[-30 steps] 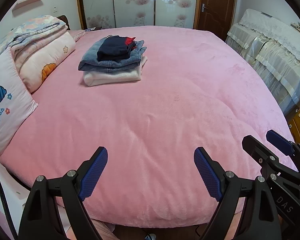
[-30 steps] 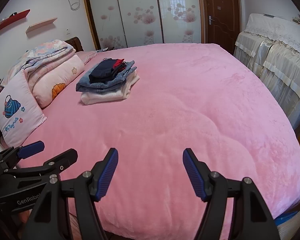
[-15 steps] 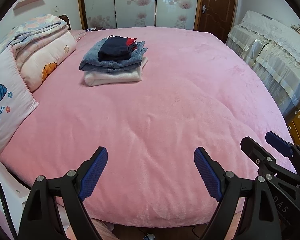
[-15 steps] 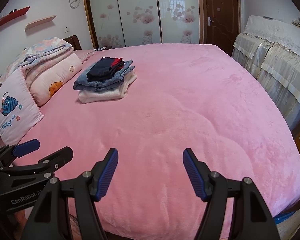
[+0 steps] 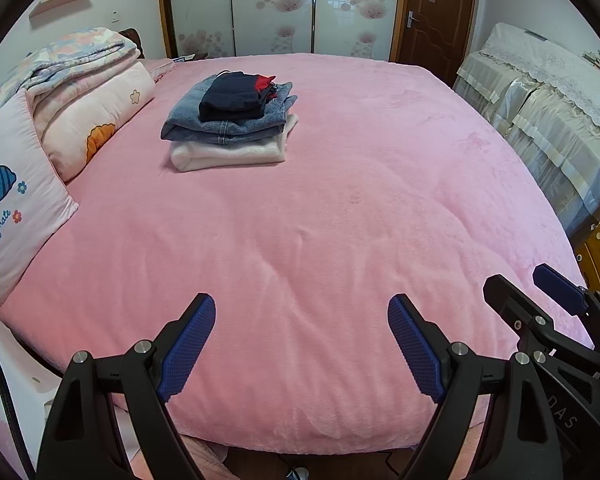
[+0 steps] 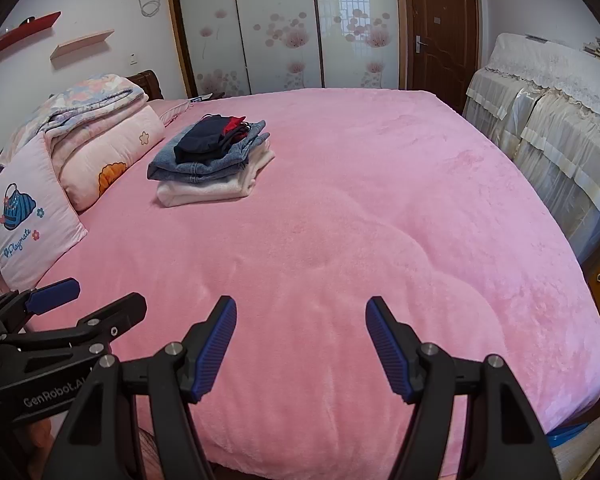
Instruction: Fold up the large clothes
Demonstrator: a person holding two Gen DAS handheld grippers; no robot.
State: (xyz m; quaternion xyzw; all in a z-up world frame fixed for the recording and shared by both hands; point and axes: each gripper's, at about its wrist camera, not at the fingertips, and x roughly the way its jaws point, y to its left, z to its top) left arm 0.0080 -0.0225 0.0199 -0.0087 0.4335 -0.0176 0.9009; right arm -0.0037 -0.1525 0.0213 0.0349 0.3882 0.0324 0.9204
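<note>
Pillows left of folded stack; bed bare.

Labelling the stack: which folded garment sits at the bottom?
The cream-white one, lying directly on the pink bedcover; the blue jeans and dark navy piece lie above it.

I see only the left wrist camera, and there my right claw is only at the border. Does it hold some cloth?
Observer: No. The right claw is open, with only the pink bed cover showing between its pads.
Operator: Is there something near the bed's near right corner?
Observer: Yes, a blue object shows under that corner; I cannot tell what it is.
Operator: And the wall on the left?
Observer: A red shelf hangs beside the wooden shelf.
</note>
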